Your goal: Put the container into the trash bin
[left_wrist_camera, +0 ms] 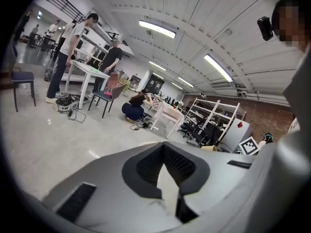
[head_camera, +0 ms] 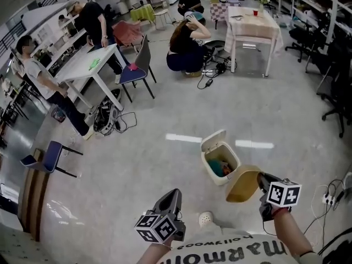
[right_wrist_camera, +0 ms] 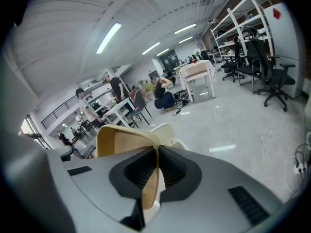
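A cream trash bin (head_camera: 212, 169) stands on the floor with its lid (head_camera: 213, 140) flipped up; something blue and orange lies inside. A tan container (head_camera: 243, 185) hangs tilted just right of the bin's rim, with my right gripper (head_camera: 260, 180) shut on its wall. The right gripper view shows the container (right_wrist_camera: 119, 142) pinched between the jaws of that gripper (right_wrist_camera: 158, 150), and the bin (right_wrist_camera: 167, 130) behind it. My left gripper (head_camera: 175, 193) is held lower left of the bin, shut and empty (left_wrist_camera: 163, 147). The container's edge (left_wrist_camera: 209, 148) peeks into the left gripper view.
A person crouches by cables (head_camera: 217, 70) near a white table (head_camera: 250, 26) at the back. Another white table (head_camera: 91, 65), a chair (head_camera: 137, 70) and standing people are at the left. A power strip (head_camera: 329, 199) lies at the right; office chairs (head_camera: 338, 100) stand beyond.
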A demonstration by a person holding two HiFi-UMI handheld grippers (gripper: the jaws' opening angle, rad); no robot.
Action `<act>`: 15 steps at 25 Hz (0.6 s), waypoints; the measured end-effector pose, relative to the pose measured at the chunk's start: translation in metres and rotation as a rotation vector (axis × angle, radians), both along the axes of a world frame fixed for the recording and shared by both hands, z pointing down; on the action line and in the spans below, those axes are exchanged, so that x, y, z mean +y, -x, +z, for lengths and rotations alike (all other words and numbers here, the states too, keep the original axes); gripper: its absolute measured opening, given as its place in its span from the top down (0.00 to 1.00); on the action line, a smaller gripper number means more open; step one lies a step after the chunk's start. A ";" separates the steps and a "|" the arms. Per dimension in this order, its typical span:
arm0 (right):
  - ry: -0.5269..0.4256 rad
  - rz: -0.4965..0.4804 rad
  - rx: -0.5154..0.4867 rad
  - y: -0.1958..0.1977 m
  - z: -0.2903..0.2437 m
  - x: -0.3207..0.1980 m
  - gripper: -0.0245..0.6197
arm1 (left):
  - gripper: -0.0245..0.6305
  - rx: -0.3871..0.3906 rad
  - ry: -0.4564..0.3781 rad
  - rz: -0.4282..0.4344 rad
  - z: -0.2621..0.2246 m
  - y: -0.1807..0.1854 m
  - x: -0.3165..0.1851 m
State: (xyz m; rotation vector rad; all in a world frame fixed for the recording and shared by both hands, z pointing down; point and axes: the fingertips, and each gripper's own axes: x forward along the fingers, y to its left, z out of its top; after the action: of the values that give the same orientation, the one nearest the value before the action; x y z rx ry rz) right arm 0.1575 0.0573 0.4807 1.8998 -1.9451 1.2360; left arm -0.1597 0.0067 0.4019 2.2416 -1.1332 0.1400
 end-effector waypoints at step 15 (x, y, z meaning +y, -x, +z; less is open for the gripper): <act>0.026 0.049 0.027 0.033 0.007 -0.060 0.94 | 0.97 0.011 0.019 0.092 0.016 0.019 -0.080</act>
State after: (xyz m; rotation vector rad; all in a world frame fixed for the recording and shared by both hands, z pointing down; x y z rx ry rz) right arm 0.1249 -0.0022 0.4880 1.9522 -1.8714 1.2355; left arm -0.1791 -0.0738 0.4184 2.2751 -1.0193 0.1746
